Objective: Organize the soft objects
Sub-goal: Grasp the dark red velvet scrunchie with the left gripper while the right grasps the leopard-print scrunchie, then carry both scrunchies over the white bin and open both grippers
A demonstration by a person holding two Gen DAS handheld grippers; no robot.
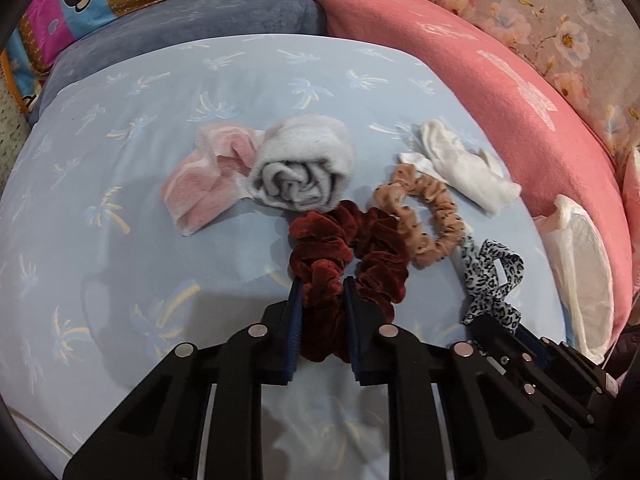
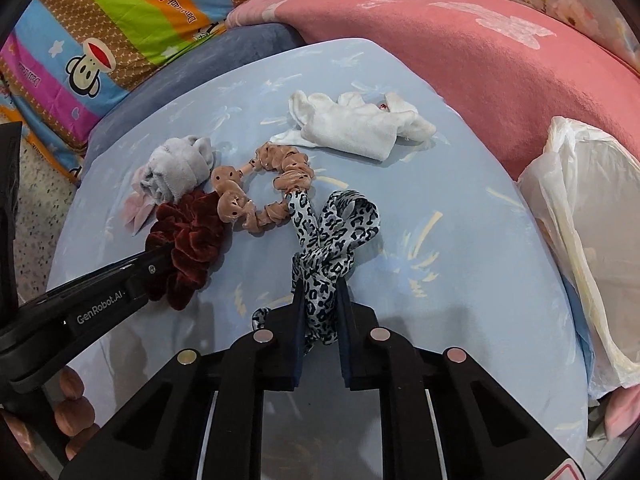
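Several soft things lie before us on a pale blue cushion (image 1: 120,184) printed with palm trees, which rests against a pink blanket (image 1: 460,80) on its far right side and a grey-blue pillow (image 1: 180,20) behind it. Beyond those we see a striped cartoon-monkey quilt (image 2: 100,40), and at the cushion's right edge a white plastic bag (image 2: 592,208). Next in size, a rolled grey cloth (image 1: 302,164) sits mid-cushion, touching a folded pink cloth (image 1: 208,184) on its left; a crumpled white cloth (image 2: 360,124) lies apart to the right. Nearer to us, our left gripper (image 1: 320,292) pinches one side of a dark red velvet scrunchie (image 1: 352,248), its jaws closed on the fabric. A tan dotted scrunchie (image 1: 420,216) lies just beside it, touching it and the white cloth. Our right gripper (image 2: 319,292) is clamped on a leopard-print ribbon (image 2: 332,232), whose far end touches the tan scrunchie.
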